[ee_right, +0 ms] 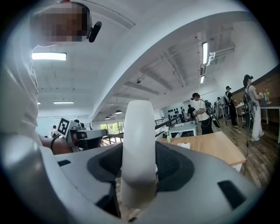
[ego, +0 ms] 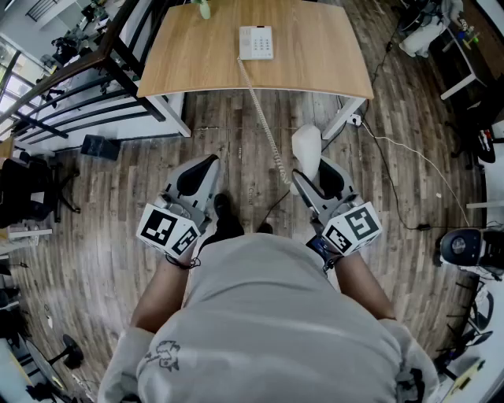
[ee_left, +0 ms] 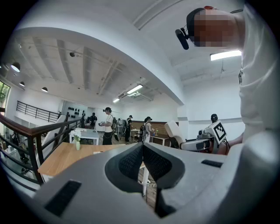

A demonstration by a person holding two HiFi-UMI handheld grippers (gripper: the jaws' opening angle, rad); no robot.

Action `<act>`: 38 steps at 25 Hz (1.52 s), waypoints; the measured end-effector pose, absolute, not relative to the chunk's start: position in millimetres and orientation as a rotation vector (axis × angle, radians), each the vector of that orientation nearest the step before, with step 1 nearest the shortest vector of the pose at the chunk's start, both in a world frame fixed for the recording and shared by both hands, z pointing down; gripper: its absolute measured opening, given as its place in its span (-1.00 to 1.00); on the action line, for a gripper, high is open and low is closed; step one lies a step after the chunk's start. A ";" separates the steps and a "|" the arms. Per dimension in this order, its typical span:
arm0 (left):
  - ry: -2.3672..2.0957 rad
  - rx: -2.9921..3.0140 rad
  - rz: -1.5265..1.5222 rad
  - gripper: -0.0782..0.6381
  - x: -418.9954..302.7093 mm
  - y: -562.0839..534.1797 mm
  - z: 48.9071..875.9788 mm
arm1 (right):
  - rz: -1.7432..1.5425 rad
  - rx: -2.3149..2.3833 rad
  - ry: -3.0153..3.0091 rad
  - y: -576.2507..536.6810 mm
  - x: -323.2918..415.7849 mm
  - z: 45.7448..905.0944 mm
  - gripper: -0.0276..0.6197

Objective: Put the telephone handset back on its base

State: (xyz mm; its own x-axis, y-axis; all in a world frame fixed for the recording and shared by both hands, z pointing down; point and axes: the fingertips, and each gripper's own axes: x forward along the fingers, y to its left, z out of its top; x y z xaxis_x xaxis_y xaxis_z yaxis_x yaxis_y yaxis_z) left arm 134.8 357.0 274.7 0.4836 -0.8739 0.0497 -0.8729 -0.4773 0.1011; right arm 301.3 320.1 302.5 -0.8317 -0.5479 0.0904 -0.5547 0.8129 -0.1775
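Right tongs (ee_right: 139, 173) are clamped on the white plastic telephone handset (ee_right: 138, 144), dark pads pressing its sides, and its rounded end pokes out well past the tips. The left tongs (ee_left: 143, 151) are clenched on nothing at all, their two ribbed black pads (ee_left: 131, 162) meeting at the tips. From the head view, both tongs are held out level and side by side, a clear gap between them. Each carries its black-and-white marker cube (ego: 167, 230) at the rear, close to the person's grey shirt (ego: 268, 315). Beneath them lies the dark wood-plank floor (ego: 236, 142). Just off the inner side of the right tongs, the pale coiled cord (ego: 264, 118) leaves the handset. It stretches away ahead, climbs over the near edge of the light wooden tabletop (ego: 323, 67) and joins the white push-button telephone base (ego: 256, 42). That base lies flat on the tabletop, well ahead of both tongs and roughly in line with the gap between them. So the handset is off its base and well apart from it, out over the floor in the right tongs' grip. Farther ahead than the base, a touch toward the left tongs' side, a small green vase of white flowers (ego: 204, 8) stands at the tabletop's far edge.
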 end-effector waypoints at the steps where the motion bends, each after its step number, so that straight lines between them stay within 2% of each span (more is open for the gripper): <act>1: -1.539 2.608 -0.011 -0.76 133.3 356.2 275.3 | 0.308 0.901 -2.956 319.7 299.9 302.8 -0.23; 20: -1.471 2.602 -0.027 -0.76 92.2 314.8 289.8 | 0.326 0.943 -2.939 286.2 262.0 305.7 -0.23; 38: -1.293 2.658 -0.028 -0.76 -36.2 241.2 295.9 | 0.289 1.100 -2.851 214.2 142.0 296.5 -0.23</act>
